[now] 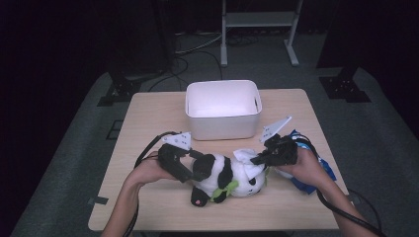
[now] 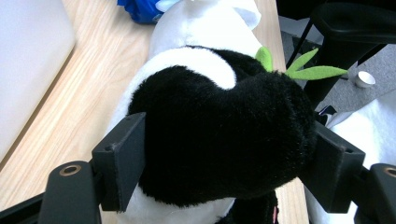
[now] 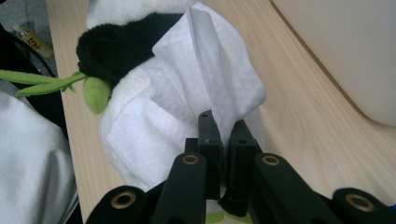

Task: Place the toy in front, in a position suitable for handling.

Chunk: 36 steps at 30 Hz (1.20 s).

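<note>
Wiping: this looks like the step in hand, a tissue (image 3: 205, 70) being worked over a panda (image 1: 228, 178) while the other hand steadies it.
Panda: plush toy lying on its side on the table (image 1: 148, 123), near the front edge, between the two hands and in front of the bin (image 1: 223, 109); green felt leaves (image 2: 310, 70) stick out at its neck.
Left gripper (image 1: 190, 165): jaws spread wide around a black furry part of the panda (image 2: 219, 140), pads pressing the fur on both sides, so it holds the toy.
Right gripper (image 3: 224, 140): jaws drawn together on a fold of the tissue, which drapes over the white part of the panda by its head.
Bin: white, open-topped, behind the panda, apart from it; nothing seen inside.
Blue pack (image 1: 309, 165): lies under the right hand at the table's right edge; I cannot tell what it is.
Next move: judged from this, it calls for dragging the tissue along the fur with light pressure while the left hold stays firm, so the toy does not roll.
Writing: none readable; a small yellow label in the right gripper view is too blurred.
</note>
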Motion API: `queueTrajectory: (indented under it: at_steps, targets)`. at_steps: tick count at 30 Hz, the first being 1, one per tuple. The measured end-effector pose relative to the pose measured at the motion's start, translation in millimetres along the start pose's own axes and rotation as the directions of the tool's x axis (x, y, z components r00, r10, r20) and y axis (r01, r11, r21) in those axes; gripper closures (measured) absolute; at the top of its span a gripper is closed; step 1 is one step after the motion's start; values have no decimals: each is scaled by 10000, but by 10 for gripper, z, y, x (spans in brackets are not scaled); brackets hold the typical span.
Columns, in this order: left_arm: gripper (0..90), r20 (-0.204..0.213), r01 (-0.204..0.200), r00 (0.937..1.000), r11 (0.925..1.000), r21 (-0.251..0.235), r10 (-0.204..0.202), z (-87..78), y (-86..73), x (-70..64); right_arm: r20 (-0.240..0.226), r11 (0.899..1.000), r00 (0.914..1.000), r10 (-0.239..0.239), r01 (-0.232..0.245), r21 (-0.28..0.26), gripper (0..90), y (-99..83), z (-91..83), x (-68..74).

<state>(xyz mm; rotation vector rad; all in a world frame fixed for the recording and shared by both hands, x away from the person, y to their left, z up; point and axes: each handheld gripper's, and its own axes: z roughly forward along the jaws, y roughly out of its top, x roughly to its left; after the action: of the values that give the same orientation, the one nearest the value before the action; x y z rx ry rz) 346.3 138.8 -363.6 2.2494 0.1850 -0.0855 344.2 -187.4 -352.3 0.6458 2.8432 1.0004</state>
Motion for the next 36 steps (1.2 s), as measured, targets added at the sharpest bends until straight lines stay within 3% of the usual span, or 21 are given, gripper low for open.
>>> queueTrajectory:
  at_steps: [15,21,27,30,33,36]
  targets:
    - [139,-121,365,9993,9991,-201,-368,-18,-110,19,-79,9998,9999,132,-133,-140,860,-112,-13,22]
    - [121,-40,652,9979,9973,-349,-654,16,-225,89,-85,9996,9997,227,-228,-152,861,-178,-32,10]
    - [98,-259,813,9963,9959,-408,-824,85,-273,170,-103,9994,9995,302,-304,-163,861,-200,-28,12]
    - [98,-363,1119,9929,9927,-454,-1136,122,-312,247,-82,9993,9995,315,-317,-189,861,-222,-31,3]
    - [97,-414,1407,9890,9895,-328,-1420,188,-365,326,-68,9990,9992,404,-405,-205,861,-247,-38,6]
    - [100,-340,1334,9904,9910,-152,-1338,255,-392,342,-75,9987,9991,429,-431,-267,860,-260,-40,4]
